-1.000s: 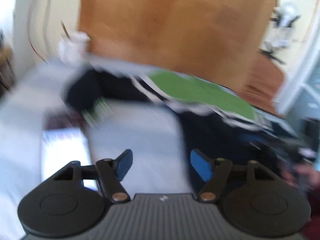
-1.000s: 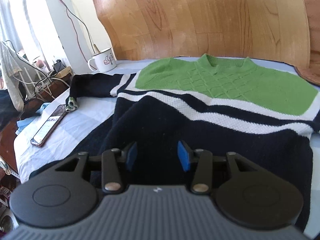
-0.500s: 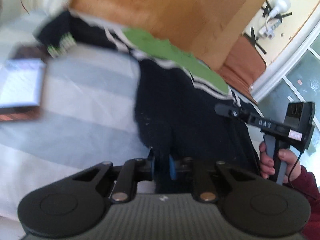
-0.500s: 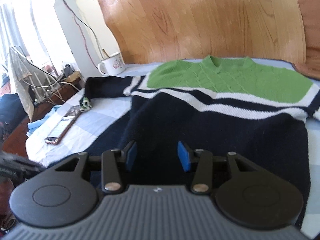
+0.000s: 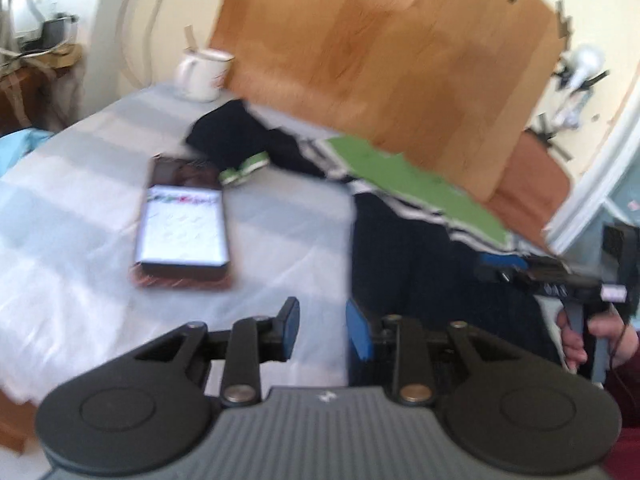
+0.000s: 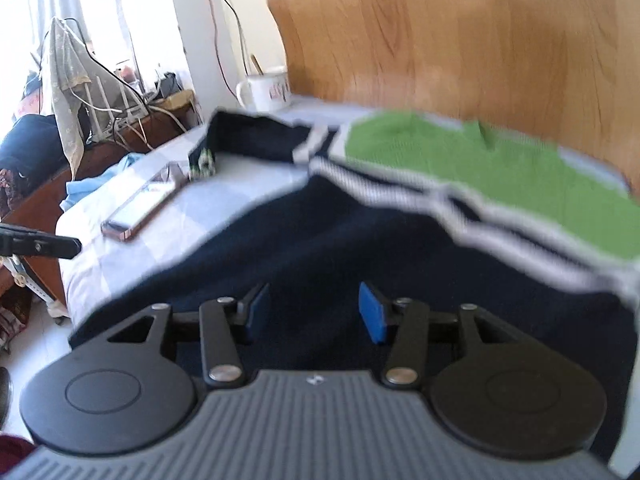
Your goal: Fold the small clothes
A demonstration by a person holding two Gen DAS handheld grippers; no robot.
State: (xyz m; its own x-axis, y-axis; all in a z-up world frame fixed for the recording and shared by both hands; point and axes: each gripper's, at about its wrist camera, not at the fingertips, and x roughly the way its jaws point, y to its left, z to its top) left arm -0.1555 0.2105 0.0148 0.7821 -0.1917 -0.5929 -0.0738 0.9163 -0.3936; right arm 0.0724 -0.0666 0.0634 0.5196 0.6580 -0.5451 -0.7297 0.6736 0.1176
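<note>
A small navy sweater with a green chest panel and white stripes lies flat on the bed; it also shows in the left wrist view. Its left sleeve stretches toward the mug, cuff beside the phone. My left gripper is open and empty at the sweater's lower left edge, over the sheet. My right gripper is open and empty above the navy hem area; it also shows in the left wrist view, held by a hand.
A phone lies on the pale striped sheet left of the sweater. A white mug stands at the bed's far corner by the wooden headboard. Cables and a cluttered side table sit off the left.
My left gripper, shut on the sweater's lower edge half a second ago, has opened and pulled back to the left. My right gripper stays open and has shifted slightly over the hem.
</note>
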